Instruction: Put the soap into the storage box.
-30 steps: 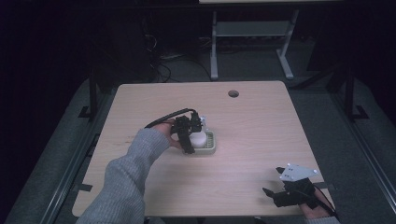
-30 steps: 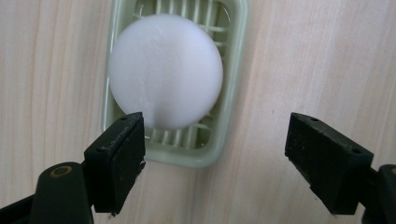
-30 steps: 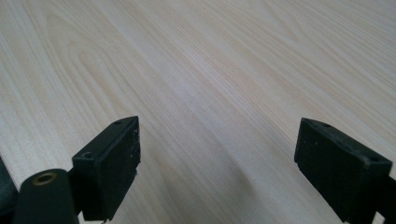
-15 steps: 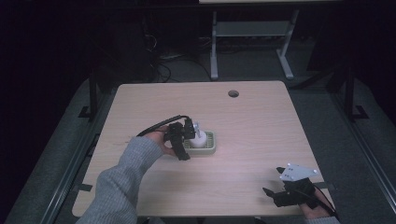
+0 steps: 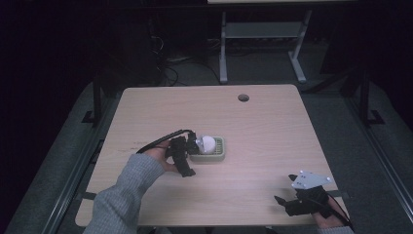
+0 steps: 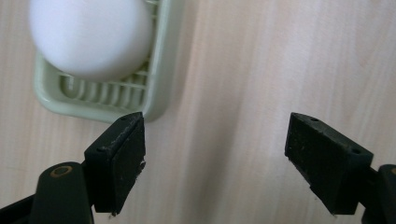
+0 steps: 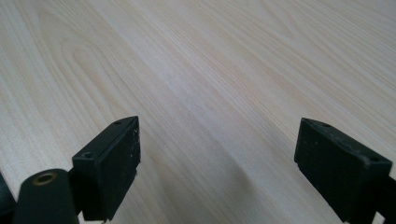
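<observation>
While our left gripper now hangs with jaws wide and empty over bare desk, we log the white rounded soap lying in the pale green ribbed dish, just ahead of and beside the gripper's left jaw, which sits at the dish's corner. A second ago this gripper stood over the dish at the soap; it has since drawn back toward us, which we judge to mean the soap has been released and placed. Our right gripper, jaws likewise wide and empty, rests low over bare desk, well apart from the dish.
</observation>
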### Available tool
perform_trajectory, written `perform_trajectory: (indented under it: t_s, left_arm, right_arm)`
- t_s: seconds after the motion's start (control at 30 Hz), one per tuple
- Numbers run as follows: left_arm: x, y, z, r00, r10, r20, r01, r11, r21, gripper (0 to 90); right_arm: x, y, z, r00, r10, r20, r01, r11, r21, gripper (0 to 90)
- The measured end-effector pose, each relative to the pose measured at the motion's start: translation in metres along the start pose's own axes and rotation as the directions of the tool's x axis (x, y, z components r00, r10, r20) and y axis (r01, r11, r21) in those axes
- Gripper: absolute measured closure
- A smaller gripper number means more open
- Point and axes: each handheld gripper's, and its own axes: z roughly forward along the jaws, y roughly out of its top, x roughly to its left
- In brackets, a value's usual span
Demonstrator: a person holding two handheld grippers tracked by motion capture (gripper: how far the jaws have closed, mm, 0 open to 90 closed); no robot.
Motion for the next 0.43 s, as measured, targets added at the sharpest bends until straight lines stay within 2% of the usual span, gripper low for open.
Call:
perform_trajectory:
  t_s: [0.43]
  left_arm:
    - [-0.026,-0.026,0.009,0.9999,-0.010,-0.007,0.010,0.9998,-0.017,20.0]
  right_arm:
    - [0.000,0.000,0.001,1.0000,0.006,0.004,-0.006,1.000,0.007,13.9]
